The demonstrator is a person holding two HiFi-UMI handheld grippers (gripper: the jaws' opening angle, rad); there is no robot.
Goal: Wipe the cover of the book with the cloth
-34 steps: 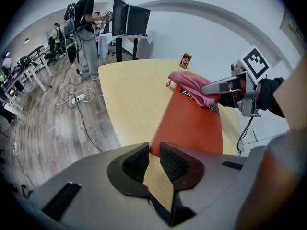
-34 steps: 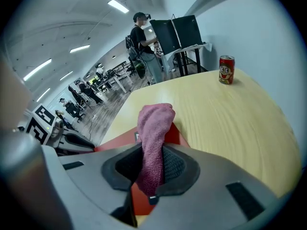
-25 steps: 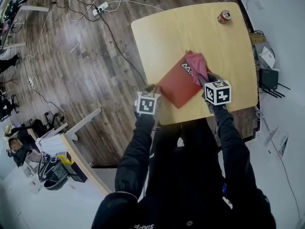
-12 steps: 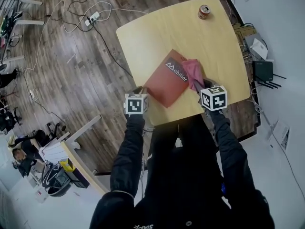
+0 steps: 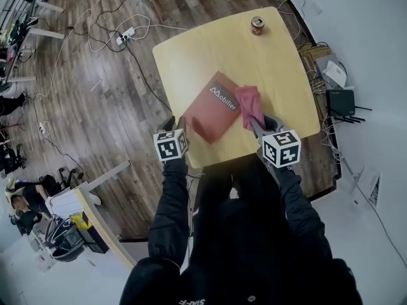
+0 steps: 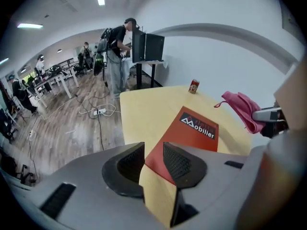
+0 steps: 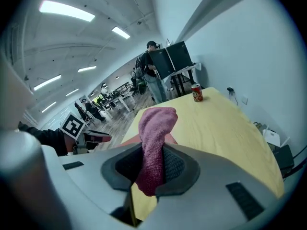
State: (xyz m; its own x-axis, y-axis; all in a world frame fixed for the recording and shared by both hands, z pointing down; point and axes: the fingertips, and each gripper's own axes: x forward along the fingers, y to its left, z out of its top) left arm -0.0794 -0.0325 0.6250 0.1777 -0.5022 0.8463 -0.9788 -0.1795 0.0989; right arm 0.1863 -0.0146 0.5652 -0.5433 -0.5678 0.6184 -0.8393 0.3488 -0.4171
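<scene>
My right claw [image 7: 152, 169] is clenched on the pink cloth [image 5: 249, 103], which sits on the red book's [image 5: 215, 107] 3 o'clock edge. The book lies flat and skewed on the table [image 5: 210, 49]. My left claw [image 6: 153, 162] is released, jaws slightly apart at the book's 8 o'clock corner. There's a can [image 5: 257, 25] at 1 o'clock.

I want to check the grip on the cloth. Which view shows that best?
The right gripper view: the pink cloth sits pinched between the right gripper's jaws. The head view shows it small, at the book's right edge. The left gripper view shows it side-on, draped from the jaw tips.
</scene>
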